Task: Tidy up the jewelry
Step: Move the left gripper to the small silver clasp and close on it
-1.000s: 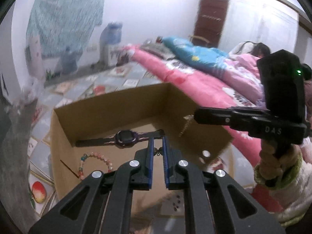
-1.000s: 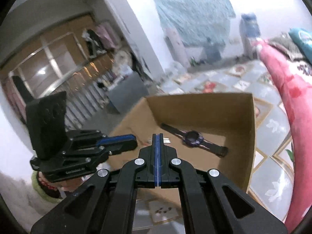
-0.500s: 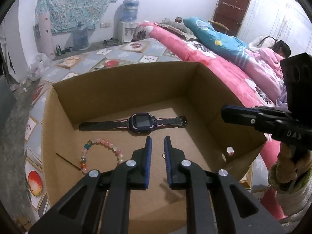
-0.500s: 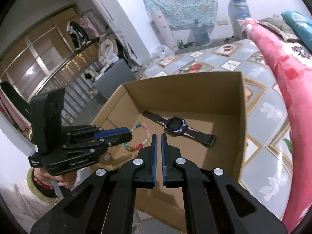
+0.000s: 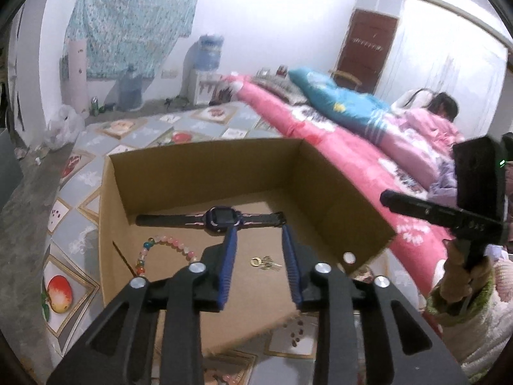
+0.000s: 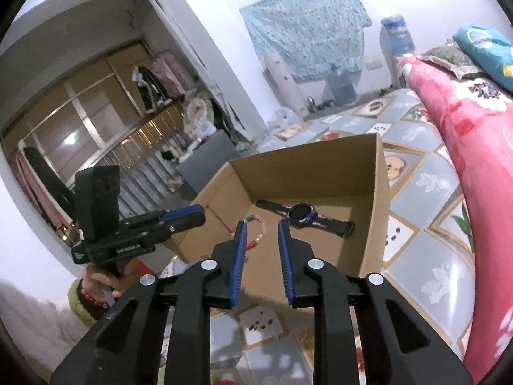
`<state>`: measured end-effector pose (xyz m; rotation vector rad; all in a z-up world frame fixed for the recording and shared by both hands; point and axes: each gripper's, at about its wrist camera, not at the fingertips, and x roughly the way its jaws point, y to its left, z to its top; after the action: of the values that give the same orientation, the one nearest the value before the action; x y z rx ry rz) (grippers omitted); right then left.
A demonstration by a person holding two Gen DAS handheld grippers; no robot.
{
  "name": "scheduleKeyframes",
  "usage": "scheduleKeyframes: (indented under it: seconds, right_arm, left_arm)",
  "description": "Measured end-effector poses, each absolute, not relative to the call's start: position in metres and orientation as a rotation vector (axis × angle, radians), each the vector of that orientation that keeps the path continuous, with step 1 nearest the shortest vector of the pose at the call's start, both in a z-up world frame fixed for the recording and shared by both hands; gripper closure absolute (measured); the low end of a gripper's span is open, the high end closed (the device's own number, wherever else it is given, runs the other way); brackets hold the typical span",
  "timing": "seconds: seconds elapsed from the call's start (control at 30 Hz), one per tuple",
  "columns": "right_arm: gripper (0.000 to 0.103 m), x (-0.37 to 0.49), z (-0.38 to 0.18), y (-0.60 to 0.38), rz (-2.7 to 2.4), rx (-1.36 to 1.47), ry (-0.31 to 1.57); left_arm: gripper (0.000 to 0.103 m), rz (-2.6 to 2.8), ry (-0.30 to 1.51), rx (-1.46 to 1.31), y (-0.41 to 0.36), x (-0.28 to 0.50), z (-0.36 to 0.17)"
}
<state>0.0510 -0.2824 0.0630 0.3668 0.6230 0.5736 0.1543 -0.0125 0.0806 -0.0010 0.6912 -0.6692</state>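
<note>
Both claws over open cardboard box (image 5: pixel 205 173) on tiled floor beside pink bed (image 5: pixel 352 147), angled down into it. Left claw (image 5: pixel 258 243) opening, nothing between pads; small gold ring with earring cluster (image 5: pixel 263 262) lying loose on box bottom straight below the gap, apparently the piece meant for that spot. Watch (image 5: pixel 221 217) stretched flat just beyond fingertips, bead bracelet (image 5: pixel 166 247) left of claw, all kept apart in the box, likely for sorting. Right claw (image 6: pixel 260 227) also opening, empty, bracelet (image 6: pixel 256 234) visible through its gap, watch (image 6: pixel 303 215) ahead and right. Other claw seen at each view's edge.
</note>
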Motion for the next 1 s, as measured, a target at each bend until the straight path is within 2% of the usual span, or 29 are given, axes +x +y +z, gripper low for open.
scheduleKeyframes:
  seconds: [0.23,0.43,0.67,0.77,1.0]
  right_arm:
    - [0.077,0.006,0.042,-0.298,0.56,0.448,0.624]
    - [0.075,-0.006,0.008,-0.298,0.542,0.504,0.733]
    - [0.073,-0.005,-0.017,-0.285,0.493,0.482,0.805]
    - [0.07,0.001,-0.018,-0.28,0.454,0.443,0.795]
    - [0.069,0.027,-0.014,-0.278,0.382,0.432,0.789]
  left_arm:
    - [0.048,-0.79,0.609,-0.018,-0.004,0.102,0.085]
    - [0.038,-0.883,0.683,0.031,-0.029,0.07,0.056]
    - [0.035,-0.82,0.729,0.172,-0.061,0.061,0.018]
    - [0.035,-0.78,0.732,0.165,-0.06,0.07,0.012]
    - [0.034,-0.728,0.757,0.077,-0.051,0.088,0.014]
